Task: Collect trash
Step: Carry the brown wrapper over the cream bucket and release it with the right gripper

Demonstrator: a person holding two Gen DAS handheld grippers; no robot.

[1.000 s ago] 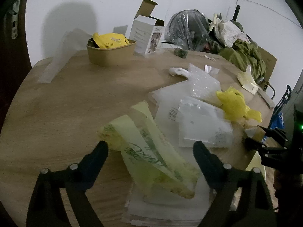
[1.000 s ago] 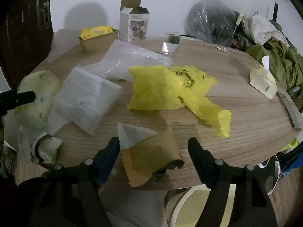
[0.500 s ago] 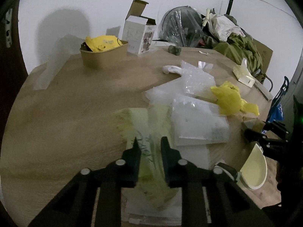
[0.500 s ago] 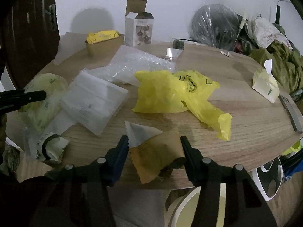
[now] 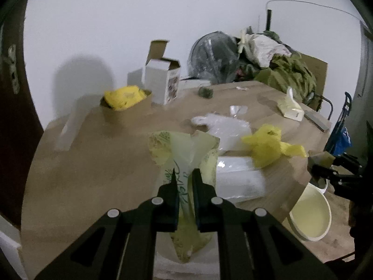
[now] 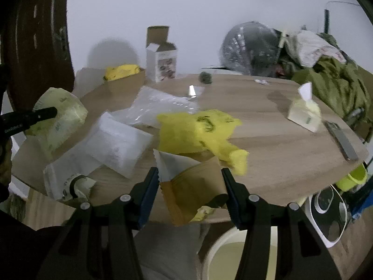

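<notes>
My left gripper [image 5: 184, 177] is shut on a pale green printed plastic bag [image 5: 186, 147] and holds it lifted above the round wooden table [image 5: 93, 163]. The same bag shows in the right wrist view [image 6: 61, 116], pinched by the left fingers [image 6: 44, 113]. My right gripper [image 6: 190, 175] is shut on a brown paper packet [image 6: 193, 189] with a white torn flap, held over the table's near edge. A cream bin [image 6: 235, 256] stands on the floor right below it and also shows in the left wrist view [image 5: 310, 217].
On the table lie a crumpled yellow bag [image 6: 200, 130], white padded mailers [image 6: 116, 144], clear bubble wrap [image 6: 158, 105], a tape roll [image 6: 77, 185], a tissue pack [image 6: 303, 112], a brown bowl [image 5: 121, 107] and an open white box [image 5: 163, 86]. Clothes pile at the back right [image 6: 333, 79].
My left gripper closed on the green bag and lifted it off the table. My right gripper closed on the brown packet and drew it back over the bin.
</notes>
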